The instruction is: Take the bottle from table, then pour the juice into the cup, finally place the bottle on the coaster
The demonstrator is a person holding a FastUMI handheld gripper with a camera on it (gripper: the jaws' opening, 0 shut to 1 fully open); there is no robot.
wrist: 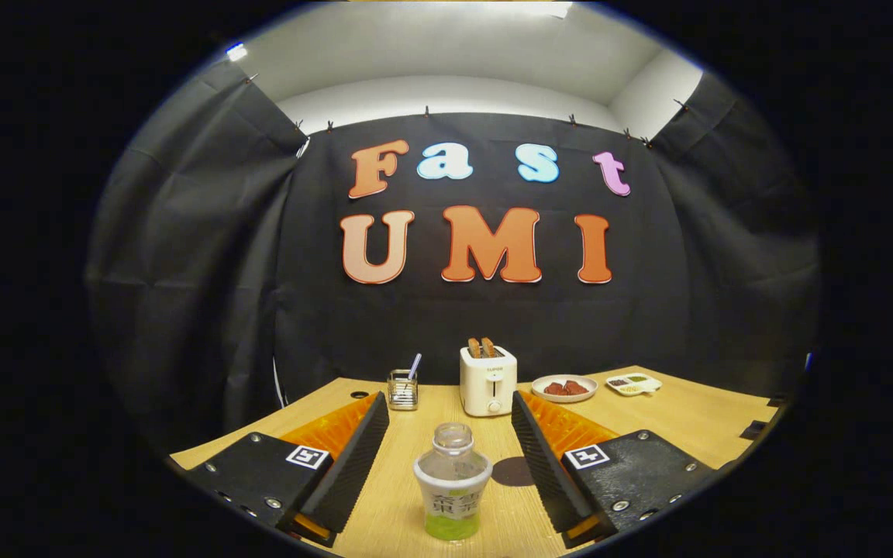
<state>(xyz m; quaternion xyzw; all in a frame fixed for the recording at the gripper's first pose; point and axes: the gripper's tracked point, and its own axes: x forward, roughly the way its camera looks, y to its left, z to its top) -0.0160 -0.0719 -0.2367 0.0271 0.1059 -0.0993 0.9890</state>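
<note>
A: Where are your tongs [450, 422]?

B: Spread wide, gripping nothing. Your bottle [453, 482] stands upright on the counter [694, 415] between the fingers, touching neither.

A: Beyond it?

B: Dark coaster [514, 471] just at the bottle's 2 o'clock. Toaster [487, 380] at 12, glass cup [402, 389] at 11, plate [564, 388] at 1.

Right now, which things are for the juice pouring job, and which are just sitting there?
For the job:
- bottle, standing upright between the open gripper fingers, not yet touched
- dark round coaster, just right of the bottle

Just sitting there:
- toaster with toast
- glass holder with a straw
- plate of red food
- small divided dish
</note>
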